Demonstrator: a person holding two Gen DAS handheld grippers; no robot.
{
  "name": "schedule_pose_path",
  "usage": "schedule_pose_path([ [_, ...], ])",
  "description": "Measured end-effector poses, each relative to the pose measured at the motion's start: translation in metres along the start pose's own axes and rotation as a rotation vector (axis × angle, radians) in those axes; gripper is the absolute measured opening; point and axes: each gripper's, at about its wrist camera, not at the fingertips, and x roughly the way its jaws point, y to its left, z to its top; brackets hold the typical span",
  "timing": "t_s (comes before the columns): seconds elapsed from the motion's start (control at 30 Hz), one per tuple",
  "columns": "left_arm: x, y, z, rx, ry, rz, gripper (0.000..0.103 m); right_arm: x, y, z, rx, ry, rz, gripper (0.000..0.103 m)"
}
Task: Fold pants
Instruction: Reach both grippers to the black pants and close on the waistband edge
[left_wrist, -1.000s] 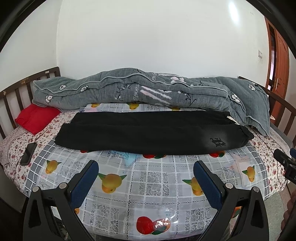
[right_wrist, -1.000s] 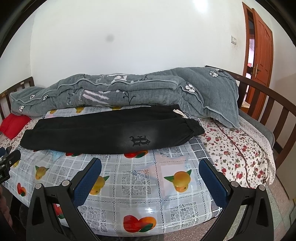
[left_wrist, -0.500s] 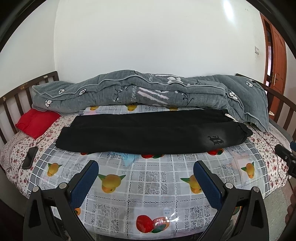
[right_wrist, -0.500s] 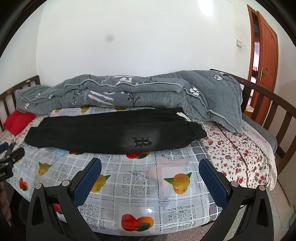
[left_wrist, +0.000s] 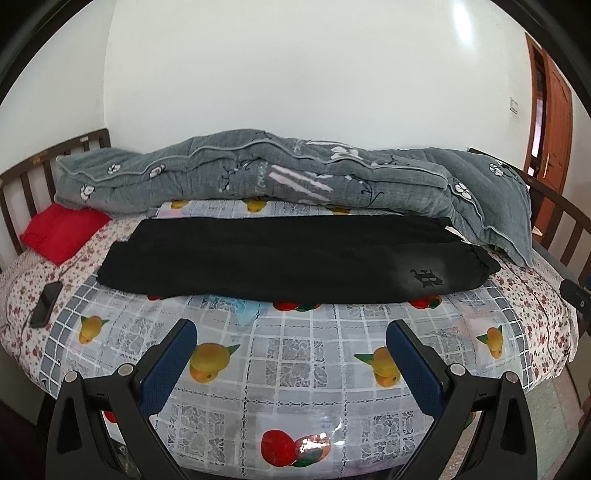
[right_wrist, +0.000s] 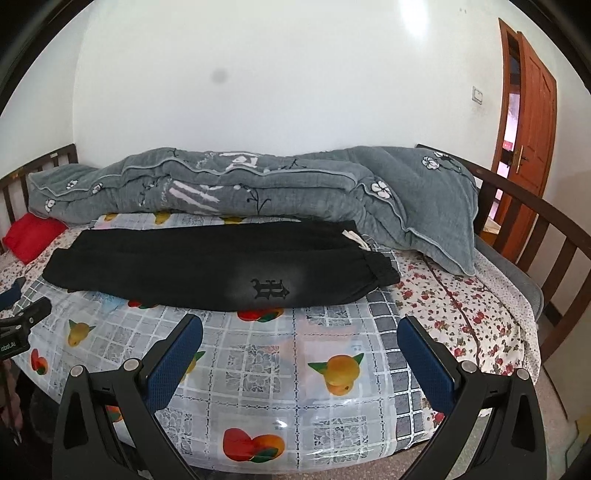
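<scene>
Black pants (left_wrist: 288, 258) lie flat across the bed, folded lengthwise, waistband at the right, leg ends at the left; they also show in the right wrist view (right_wrist: 207, 266). A dark emblem (right_wrist: 269, 288) sits near the waistband. My left gripper (left_wrist: 291, 332) is open and empty, held back from the pants over the near bed edge. My right gripper (right_wrist: 301, 328) is open and empty, likewise short of the pants near the waistband end. Each gripper's tip shows at the edge of the other's view.
A rolled grey quilt (left_wrist: 295, 177) lies behind the pants. A red pillow (left_wrist: 61, 230) and a black phone (left_wrist: 46, 304) sit at the left. A fruit-print plastic sheet (left_wrist: 295, 354) covers the bed. Wooden rails (right_wrist: 535, 236) flank it; a door (right_wrist: 532, 122) stands right.
Both grippers have drawn back and risen slightly, so the bed and pants look a little farther away. The pants have not moved. Both grippers stay open.
</scene>
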Motion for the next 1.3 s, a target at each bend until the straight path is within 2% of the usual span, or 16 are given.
schedule_pose_path([
  [0.17, 0.011, 0.019, 0.000, -0.054, -0.009, 0.004, 0.103, 0.020, 0.012, 0.001, -0.009, 0.044, -0.008, 0.103],
  [0.3, 0.027, 0.037, -0.003, -0.089, -0.001, 0.018, 0.103, 0.038, 0.019, -0.001, -0.009, 0.042, 0.016, 0.103],
  [0.37, 0.040, 0.048, -0.008, -0.117, 0.012, 0.023, 0.103, 0.048, 0.019, -0.003, 0.010, 0.032, 0.056, 0.103],
  [0.5, 0.079, 0.068, -0.021, -0.175, 0.092, 0.012, 0.103, 0.076, 0.018, -0.013, 0.061, 0.008, 0.199, 0.103],
  [0.57, 0.095, 0.076, -0.025, -0.196, 0.110, 0.020, 0.100, 0.091, 0.020, -0.016, 0.072, 0.019, 0.201, 0.103],
  [0.67, 0.123, 0.096, -0.031, -0.255, 0.167, -0.047, 0.099, 0.121, 0.022, -0.022, 0.082, 0.051, 0.183, 0.103],
  [0.73, 0.144, 0.111, -0.035, -0.304, 0.204, -0.059, 0.098, 0.144, 0.020, -0.026, 0.090, 0.085, 0.175, 0.100],
  [0.77, 0.151, 0.118, -0.036, -0.328, 0.210, -0.058, 0.094, 0.157, 0.017, -0.029, 0.100, 0.097, 0.170, 0.097],
  [0.83, 0.166, 0.137, -0.040, -0.385, 0.217, -0.057, 0.086, 0.183, 0.009, -0.036, 0.137, 0.131, 0.149, 0.080],
  [0.9, 0.178, 0.155, -0.041, -0.440, 0.224, -0.066, 0.083, 0.201, -0.002, -0.040, 0.183, 0.163, 0.130, 0.071],
  [1.0, 0.195, 0.179, -0.038, -0.501, 0.235, -0.086, 0.080, 0.232, -0.023, -0.045, 0.266, 0.190, 0.098, 0.071],
  [1.17, 0.224, 0.203, -0.018, -0.523, 0.225, -0.062, 0.080, 0.272, -0.042, -0.043, 0.385, 0.264, 0.143, 0.071],
  [1.23, 0.243, 0.219, -0.017, -0.620, 0.243, -0.091, 0.079, 0.283, -0.043, -0.039, 0.394, 0.276, 0.151, 0.073],
  [1.3, 0.253, 0.231, -0.016, -0.690, 0.212, -0.120, 0.079, 0.293, -0.042, -0.034, 0.402, 0.279, 0.162, 0.076],
])
